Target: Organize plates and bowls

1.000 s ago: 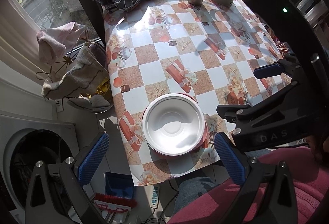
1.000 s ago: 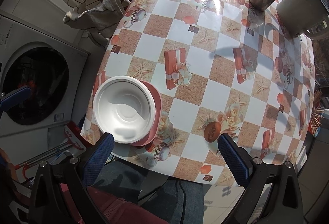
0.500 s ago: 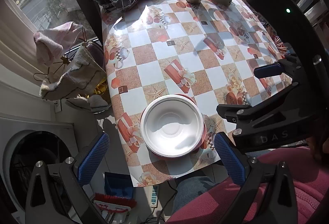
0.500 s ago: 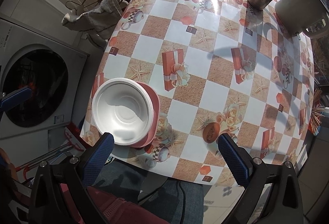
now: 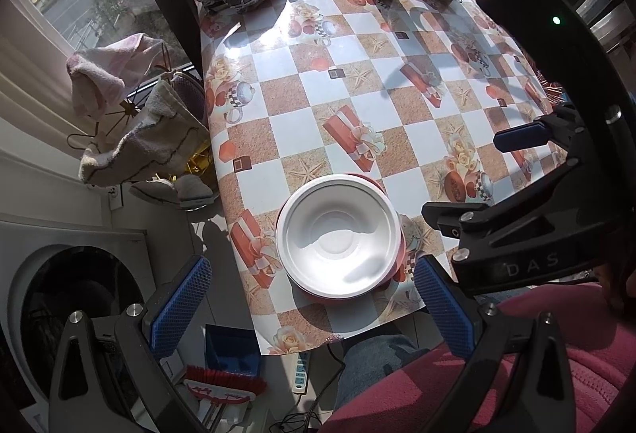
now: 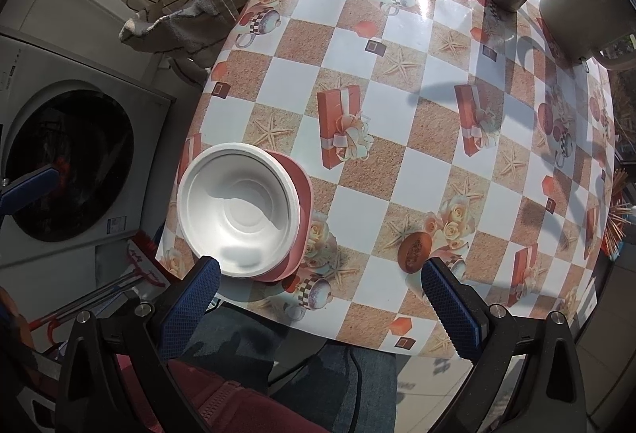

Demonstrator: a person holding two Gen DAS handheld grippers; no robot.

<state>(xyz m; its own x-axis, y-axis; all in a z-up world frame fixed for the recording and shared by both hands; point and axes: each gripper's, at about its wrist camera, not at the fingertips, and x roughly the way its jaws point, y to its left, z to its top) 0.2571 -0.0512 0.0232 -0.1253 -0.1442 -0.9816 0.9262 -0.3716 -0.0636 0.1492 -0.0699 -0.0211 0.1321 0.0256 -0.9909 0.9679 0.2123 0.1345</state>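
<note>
White bowl (image 5: 338, 234) on red plate (image 6: 300, 190), near table edge (image 5: 338, 329), both claws wide apart.

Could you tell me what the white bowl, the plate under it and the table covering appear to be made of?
The white bowl looks like moulded pulp or foam: matte, chalky, with pressed rings and a thin rim. The pink plate beneath seems to be plastic, smooth and evenly coloured, though little of it shows. The tablecloth looks like vinyl: printed checks and a strong sun glare.

The letters "DAS" stand in grey on the black body of the right gripper (image 5: 520, 139), seen beside the left gripper's right finger.
</note>
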